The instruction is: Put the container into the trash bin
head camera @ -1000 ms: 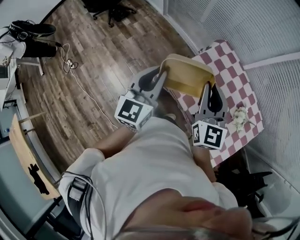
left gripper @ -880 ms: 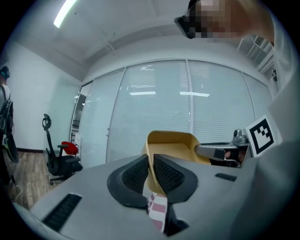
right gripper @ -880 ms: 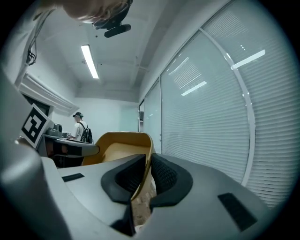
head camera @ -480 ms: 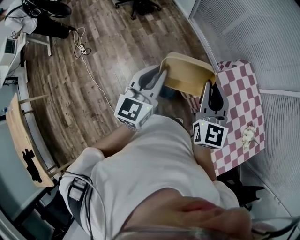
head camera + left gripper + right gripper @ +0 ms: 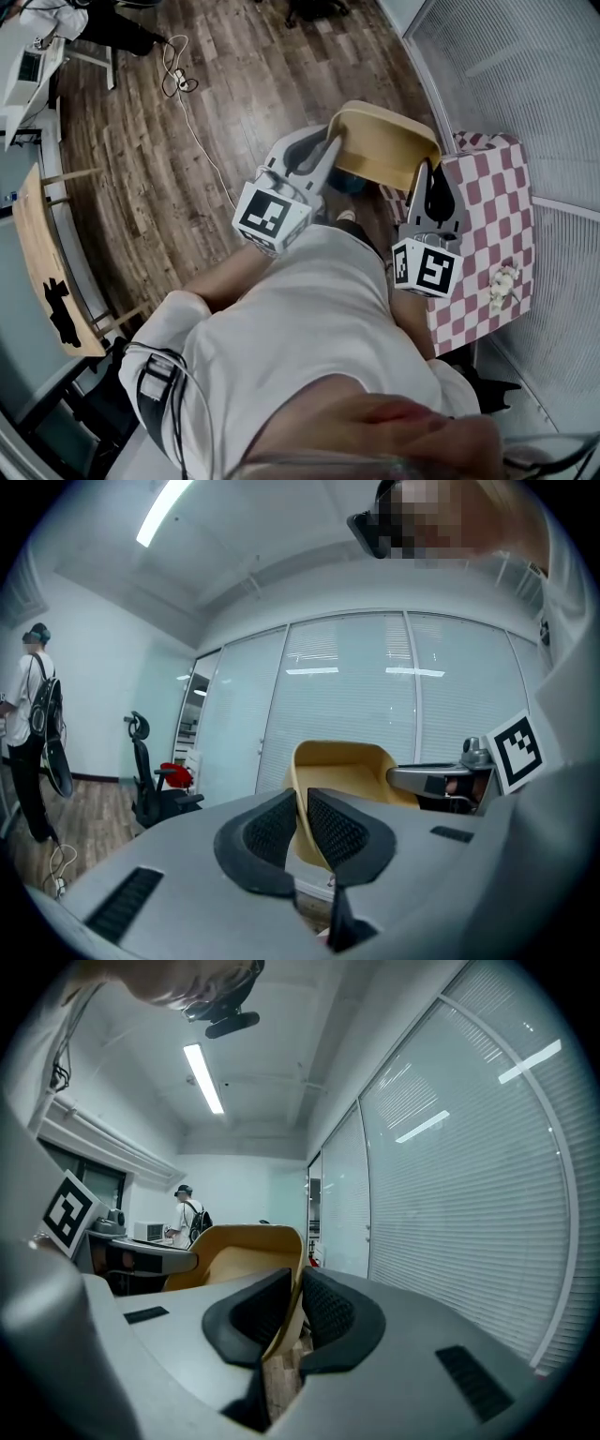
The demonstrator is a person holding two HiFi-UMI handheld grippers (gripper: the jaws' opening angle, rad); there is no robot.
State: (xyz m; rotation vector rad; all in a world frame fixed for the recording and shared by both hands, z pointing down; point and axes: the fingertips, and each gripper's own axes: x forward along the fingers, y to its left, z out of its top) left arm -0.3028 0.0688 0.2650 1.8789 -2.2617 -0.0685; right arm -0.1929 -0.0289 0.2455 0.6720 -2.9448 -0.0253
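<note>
- Above the wood floor (image 5: 187, 169), the left claw (image 5: 329, 142) and right claw (image 5: 425, 171) each pinch a side of the container (image 5: 380, 150).
- It could drop if one claw pulls away.

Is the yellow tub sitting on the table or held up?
Held up. The left tongs and right tongs each pinch the rim of the yellow tub, which hangs beside the checkered table.

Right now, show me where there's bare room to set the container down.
Checkered table: bare from the right gripper to the small white flowers. Wood floor: bare between the white cable and the left gripper. Crowded beneath the container, which both grippers hold.
</note>
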